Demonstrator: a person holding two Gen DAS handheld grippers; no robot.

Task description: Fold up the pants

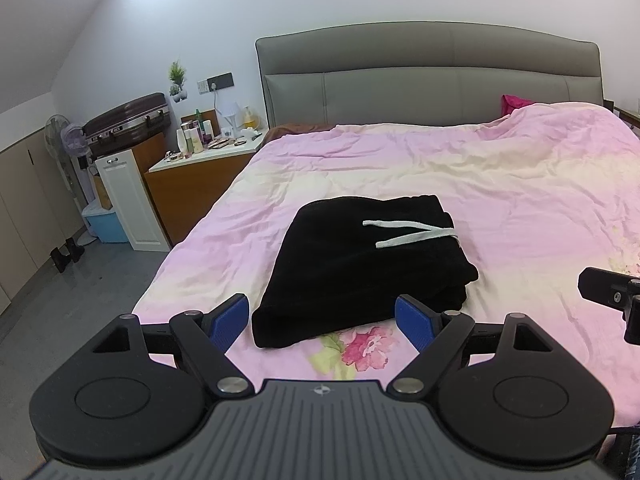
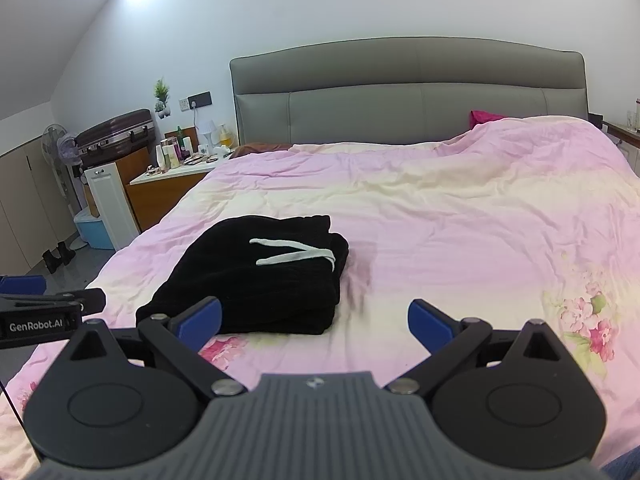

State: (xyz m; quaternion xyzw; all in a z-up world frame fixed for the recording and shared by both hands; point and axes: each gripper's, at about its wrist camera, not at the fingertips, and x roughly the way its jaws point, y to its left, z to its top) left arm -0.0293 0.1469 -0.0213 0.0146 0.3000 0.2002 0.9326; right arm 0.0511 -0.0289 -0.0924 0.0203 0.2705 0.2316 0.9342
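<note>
Black pants (image 1: 360, 268) lie folded into a compact stack on the pink bedspread (image 1: 500, 184), with a white drawstring (image 1: 412, 232) across the top. My left gripper (image 1: 322, 320) hovers open just in front of the stack's near edge, nothing between its blue pads. In the right wrist view the pants (image 2: 256, 280) sit left of centre, drawstring (image 2: 294, 256) up. My right gripper (image 2: 316, 322) is open and empty, near the stack's right front corner. The right gripper (image 1: 612, 300) shows at the left view's right edge; the left gripper (image 2: 40, 312) shows at the right view's left edge.
A grey padded headboard (image 1: 432, 76) stands behind the bed. A wooden nightstand (image 1: 192, 184) crowded with bottles is to the left, beside a white cabinet (image 1: 128, 200), a suitcase (image 1: 128, 120), a fan (image 1: 64, 136) and a blue bin (image 1: 104, 224). Grey floor (image 1: 80, 300) lies left of the bed.
</note>
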